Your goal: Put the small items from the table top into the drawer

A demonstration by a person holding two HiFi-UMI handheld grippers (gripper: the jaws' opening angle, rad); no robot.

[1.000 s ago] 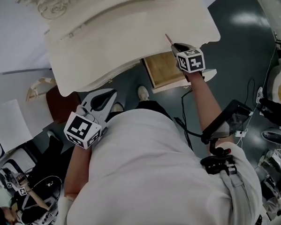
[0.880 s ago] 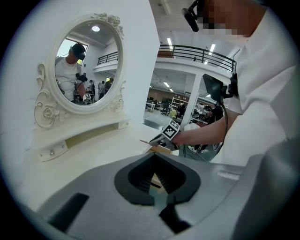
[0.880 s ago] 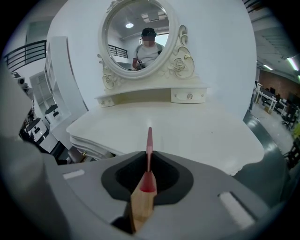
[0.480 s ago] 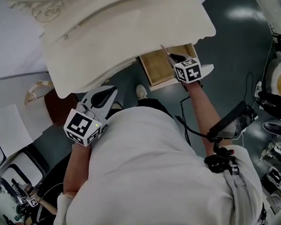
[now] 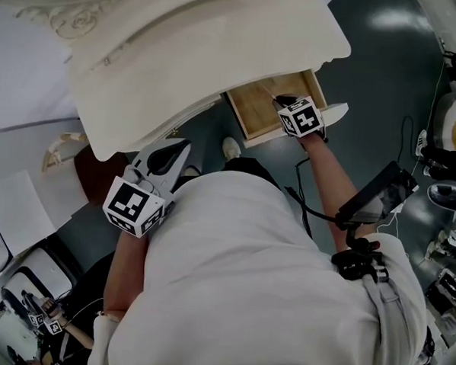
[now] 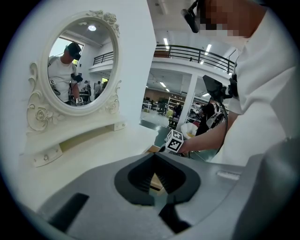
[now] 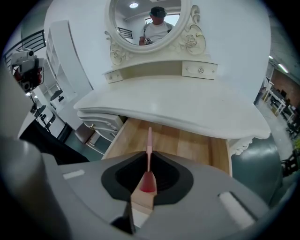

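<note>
Right gripper (image 7: 148, 179): your jaws are closed on a pink stick (image 7: 149, 140). The clamp sits at the stick's wider, redder end. The thin shaft projects straight ahead from the jaws.

The stick, which is the task item, is in your grip and is positioned over the open drawer (image 7: 199, 146). The shaft runs across the drawer's bare wooden floor. No view shows whether the tip touches the wood.

The drawer is pulled out from under the front edge of the white table top (image 7: 183, 105). In the head view the right gripper is at the drawer's front rim, just under the table edge.

Left gripper (image 6: 155, 177): your jaws are drawn together, with only a sliver of gap between the tips. Nothing is held between them.

In the head view the left gripper is close to your torso, below the table's front edge and well apart from the drawer. It faces across toward your right hand, and the right gripper's marker cube (image 6: 174, 140) shows just above its jaws.

Beyond the table top:
- An oval mirror (image 7: 145, 21) in a carved white frame stands upright at the back.
- A low shelf with a small knobbed compartment (image 7: 200, 70) runs beneath the mirror.
</note>
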